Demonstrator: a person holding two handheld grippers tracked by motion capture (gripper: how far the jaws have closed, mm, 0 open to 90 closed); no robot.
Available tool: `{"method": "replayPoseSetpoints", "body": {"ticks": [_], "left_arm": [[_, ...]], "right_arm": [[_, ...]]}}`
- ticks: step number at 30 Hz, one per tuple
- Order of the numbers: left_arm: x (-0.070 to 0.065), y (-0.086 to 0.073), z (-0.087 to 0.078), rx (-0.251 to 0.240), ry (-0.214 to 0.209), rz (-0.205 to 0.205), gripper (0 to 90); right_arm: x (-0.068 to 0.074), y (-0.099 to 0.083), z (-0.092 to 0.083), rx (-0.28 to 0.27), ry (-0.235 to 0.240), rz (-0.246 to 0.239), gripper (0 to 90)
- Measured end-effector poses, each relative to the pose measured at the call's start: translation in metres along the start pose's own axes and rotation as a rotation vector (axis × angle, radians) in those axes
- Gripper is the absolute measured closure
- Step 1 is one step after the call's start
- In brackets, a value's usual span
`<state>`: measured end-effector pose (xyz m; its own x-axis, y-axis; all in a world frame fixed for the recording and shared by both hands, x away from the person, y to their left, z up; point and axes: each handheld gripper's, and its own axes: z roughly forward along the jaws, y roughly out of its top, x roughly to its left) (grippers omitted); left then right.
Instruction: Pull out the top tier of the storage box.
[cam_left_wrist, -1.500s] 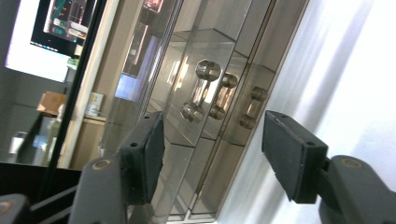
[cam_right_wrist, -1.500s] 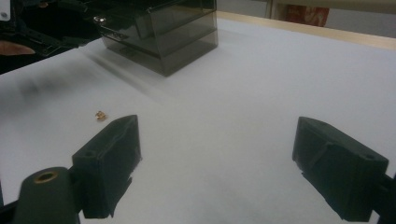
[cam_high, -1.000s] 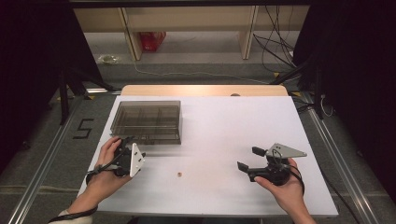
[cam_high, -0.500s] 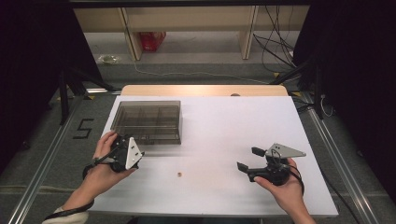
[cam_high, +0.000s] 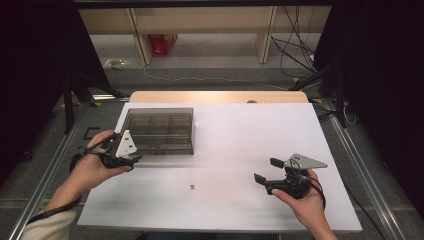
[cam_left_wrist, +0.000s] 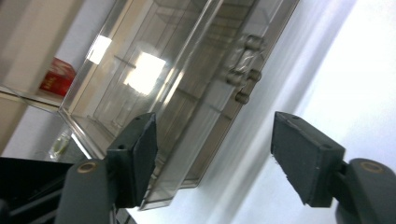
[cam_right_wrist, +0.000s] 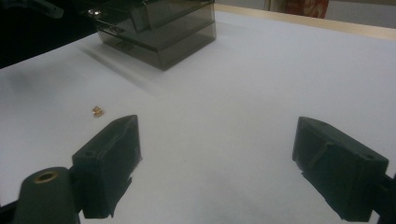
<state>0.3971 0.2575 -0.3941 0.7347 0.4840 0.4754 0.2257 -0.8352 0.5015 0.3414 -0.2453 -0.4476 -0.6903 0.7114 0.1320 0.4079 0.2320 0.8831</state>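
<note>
Your left hand (cam_high: 92, 167) holds the left gripper (cam_high: 131, 159) tilted at the near left corner of the smoky plastic box (cam_high: 159, 130); its jaws have just been closing, yet they stand apart with nothing between them, and the box lies just ahead of them. Your right hand (cam_high: 305, 197) holds the right gripper (cam_high: 267, 170) low over the white table (cam_high: 250, 135), jaws spread and empty. The small brass piece (cam_high: 191, 187) lies well ahead of its left jaw, apart from both grippers.
</note>
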Motion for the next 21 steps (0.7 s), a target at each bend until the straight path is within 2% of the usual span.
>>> {"method": "replayPoseSetpoints", "body": {"ticks": [1,3,4,5,6,7,9,10,11,15,16,17,18,21], "left_arm": [[0.0,0.0,0.0,0.0,0.0,0.0,34.9],[0.011,0.004,0.001,0.049,-0.048,0.031,38.3],[0.011,0.004,0.001,0.049,-0.048,0.031,40.7],[0.015,0.005,0.002,0.064,-0.071,0.046,40.7],[0.02,0.008,0.004,0.085,-0.107,0.074,45.0],[0.022,0.009,0.006,0.1,-0.119,0.093,46.8],[0.026,0.011,0.009,0.137,-0.135,0.137,49.4],[0.026,0.011,0.009,0.137,-0.135,0.137,50.6],[0.029,0.013,0.011,0.164,-0.149,0.178,52.4],[0.032,0.016,0.017,0.212,-0.194,0.237,57.5],[0.032,0.016,0.017,0.212,-0.194,0.237,58.1],[0.032,0.017,0.021,0.234,-0.213,0.265,58.9],[0.033,0.017,0.023,0.239,-0.215,0.276,59.5],[0.033,0.019,0.028,0.264,-0.235,0.293,62.2]], "right_arm": [[0.0,0.0,0.0,0.0,0.001,0.001,15.9],[0.001,0.0,0.001,0.004,0.002,-0.002,15.9],[0.001,0.0,0.001,0.005,0.004,-0.003,16.0],[0.001,0.0,0.001,0.005,0.004,-0.003,16.0],[0.001,0.0,0.001,0.005,0.003,-0.003,16.0],[0.001,0.0,0.001,0.004,0.003,-0.002,16.0],[0.001,0.0,0.0,0.002,0.003,0.001,16.0],[0.001,0.0,0.0,0.002,0.003,0.001,16.0],[0.0,0.0,0.0,0.0,0.002,0.001,16.0],[0.0,0.0,0.001,0.002,0.003,0.001,16.0],[0.0,0.0,0.001,0.003,0.003,0.001,16.0],[0.0,0.0,0.001,0.003,0.003,0.001,16.0],[0.0,0.0,0.001,0.003,0.003,0.0,16.0],[0.001,0.0,0.001,0.003,0.003,0.001,16.0]]}}
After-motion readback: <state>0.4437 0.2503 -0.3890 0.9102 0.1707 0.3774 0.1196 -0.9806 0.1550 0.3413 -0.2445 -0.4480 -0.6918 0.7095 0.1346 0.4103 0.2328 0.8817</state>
